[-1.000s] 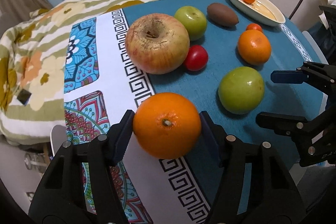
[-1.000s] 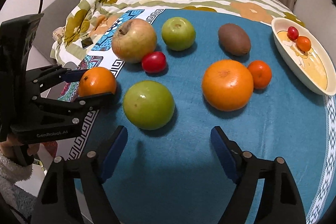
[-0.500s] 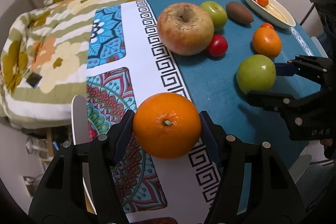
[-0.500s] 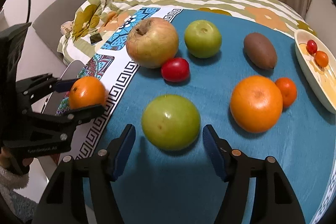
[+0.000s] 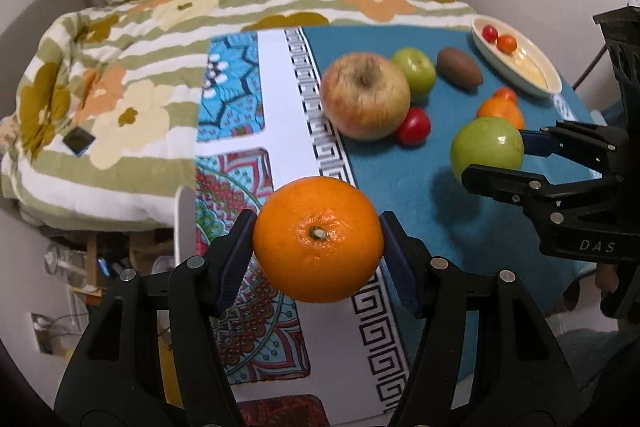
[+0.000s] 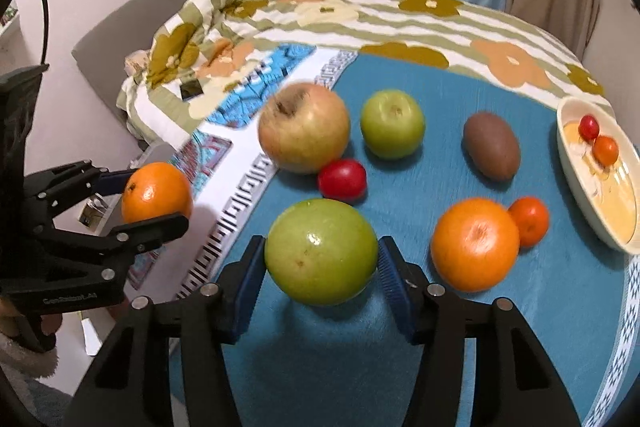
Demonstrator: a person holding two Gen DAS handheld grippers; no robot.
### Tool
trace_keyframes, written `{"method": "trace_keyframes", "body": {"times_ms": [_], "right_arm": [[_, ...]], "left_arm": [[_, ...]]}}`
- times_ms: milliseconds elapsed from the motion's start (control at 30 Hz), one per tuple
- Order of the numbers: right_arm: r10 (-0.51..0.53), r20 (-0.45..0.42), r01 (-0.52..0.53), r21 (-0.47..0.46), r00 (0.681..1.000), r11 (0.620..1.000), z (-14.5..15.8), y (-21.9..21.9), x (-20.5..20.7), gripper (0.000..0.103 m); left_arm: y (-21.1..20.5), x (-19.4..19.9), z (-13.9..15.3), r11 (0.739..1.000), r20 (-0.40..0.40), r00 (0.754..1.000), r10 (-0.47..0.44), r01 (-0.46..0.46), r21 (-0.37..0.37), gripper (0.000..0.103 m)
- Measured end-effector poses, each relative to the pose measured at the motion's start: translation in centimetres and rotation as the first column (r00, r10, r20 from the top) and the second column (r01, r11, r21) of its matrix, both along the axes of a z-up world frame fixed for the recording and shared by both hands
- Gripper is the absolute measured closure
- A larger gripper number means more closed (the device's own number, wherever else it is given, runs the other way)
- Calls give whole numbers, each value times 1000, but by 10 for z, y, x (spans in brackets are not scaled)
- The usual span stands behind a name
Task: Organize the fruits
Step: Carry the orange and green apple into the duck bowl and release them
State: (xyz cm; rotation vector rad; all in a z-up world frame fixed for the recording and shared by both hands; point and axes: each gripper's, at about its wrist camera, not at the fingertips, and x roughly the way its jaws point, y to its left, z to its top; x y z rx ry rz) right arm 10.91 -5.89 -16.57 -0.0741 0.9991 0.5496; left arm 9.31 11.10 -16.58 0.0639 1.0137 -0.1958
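My left gripper [image 5: 318, 225] is shut on an orange [image 5: 318, 239], held above the patterned edge of the cloth; the right wrist view shows that gripper [image 6: 154, 203] at far left. My right gripper [image 6: 322, 247] has its jaws closing on a big green apple [image 6: 320, 251], and both blue pads touch its sides. On the teal cloth [image 6: 440, 347] lie a large reddish apple [image 6: 304, 127], a small green apple [image 6: 392, 123], a kiwi [image 6: 492, 145], a red tomato [image 6: 342, 179], a second orange [image 6: 474, 243] and a small tangerine [image 6: 530, 221].
A cream oval dish [image 6: 568, 163] at the right edge holds two cherry tomatoes [image 6: 589, 127]. A flowered quilt [image 6: 360, 15] lies behind the table. The table's near left edge drops to the floor below my left gripper.
My right gripper moved forward around the green apple and narrowed until its pads met the fruit. My left gripper carried the orange up and toward the table's left edge.
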Motion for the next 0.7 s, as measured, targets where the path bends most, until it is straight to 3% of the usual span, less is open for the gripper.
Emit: {"method": "trace_keyframes", "body": {"times_ms": [333,700], "right_arm": [[-9,55,5,68,998,998,48,-31,4,51],[-44,64,39,74,997,997,80,-138,27,51]], "left_arm": [[-31,7,57,999,76,997,32,-33,11,37],[-129,28,87,998,108,993,55,-52,-37,37]]}}
